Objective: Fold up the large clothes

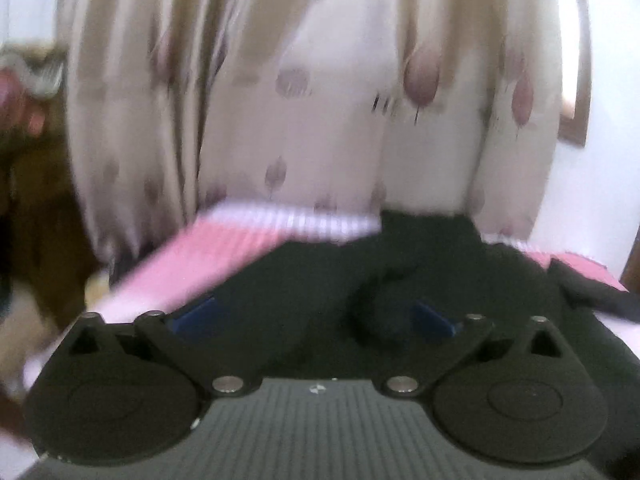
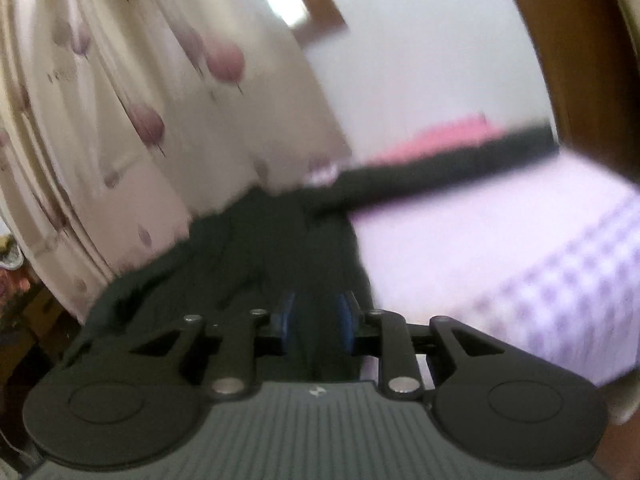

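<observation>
Left hand-held gripper [image 1: 314, 316]: blue pads [image 1: 196, 312] spread wide, nothing pinched, dark garment [image 1: 320, 280] lying just ahead under the gap. Right hand-held gripper [image 2: 316, 316]: pads [image 2: 345, 316] drawn close, pinching a fold of the same dark garment [image 2: 248, 248], cloth bunched between them. Garment spread over bed [image 2: 500, 240] with pink-and-lilac checked cover; one long dark strip trailing off toward the far edge. Beyond: cream curtain [image 1: 320, 80] with mauve leaf print, white wall, brown wooden frame at right. Heavy motion blur, both views.
</observation>
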The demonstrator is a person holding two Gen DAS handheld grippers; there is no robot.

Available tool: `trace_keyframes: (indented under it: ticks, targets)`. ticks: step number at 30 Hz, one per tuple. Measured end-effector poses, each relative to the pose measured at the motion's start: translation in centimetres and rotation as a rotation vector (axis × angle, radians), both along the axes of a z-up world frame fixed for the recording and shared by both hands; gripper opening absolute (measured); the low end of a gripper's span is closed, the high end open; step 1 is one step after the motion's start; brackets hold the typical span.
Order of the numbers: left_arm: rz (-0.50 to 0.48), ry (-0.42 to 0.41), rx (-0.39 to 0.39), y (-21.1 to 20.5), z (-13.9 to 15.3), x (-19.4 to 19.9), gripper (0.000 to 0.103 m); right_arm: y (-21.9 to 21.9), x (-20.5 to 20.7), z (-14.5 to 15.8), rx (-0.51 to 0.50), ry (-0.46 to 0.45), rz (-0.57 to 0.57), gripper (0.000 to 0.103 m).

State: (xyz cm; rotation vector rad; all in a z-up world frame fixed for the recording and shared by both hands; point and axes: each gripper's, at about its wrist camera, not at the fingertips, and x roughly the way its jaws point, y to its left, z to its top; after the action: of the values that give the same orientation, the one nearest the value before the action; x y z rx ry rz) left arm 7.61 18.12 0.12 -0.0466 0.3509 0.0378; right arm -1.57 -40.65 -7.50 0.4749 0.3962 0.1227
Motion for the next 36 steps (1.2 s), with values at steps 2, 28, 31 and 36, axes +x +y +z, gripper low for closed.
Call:
trace_keyframes:
  ticks: [2,28,31,36]
  targets:
    - [-0.032,-0.003,0.058,0.2,1.2,3.7,0.103,-0.4,-0.2,1.3,-0.004,-0.036,-0.012,0.046]
    - [-0.007,0.309,0.215,6.6,-2.4,32.8,0.002,7.9,8.9,1.1,-0.016,0.027,0.118,0.084]
    - [0.098,0.296,0.156,8.4,-1.5,34.4,0.001,8.5,9.1,0.9,0.006,0.026,0.132,0.084]
    - [-0.092,0.426,0.010,8.9,-2.2,34.7,0.055,8.8,8.7,1.0,0.007,0.032,0.152,0.086]
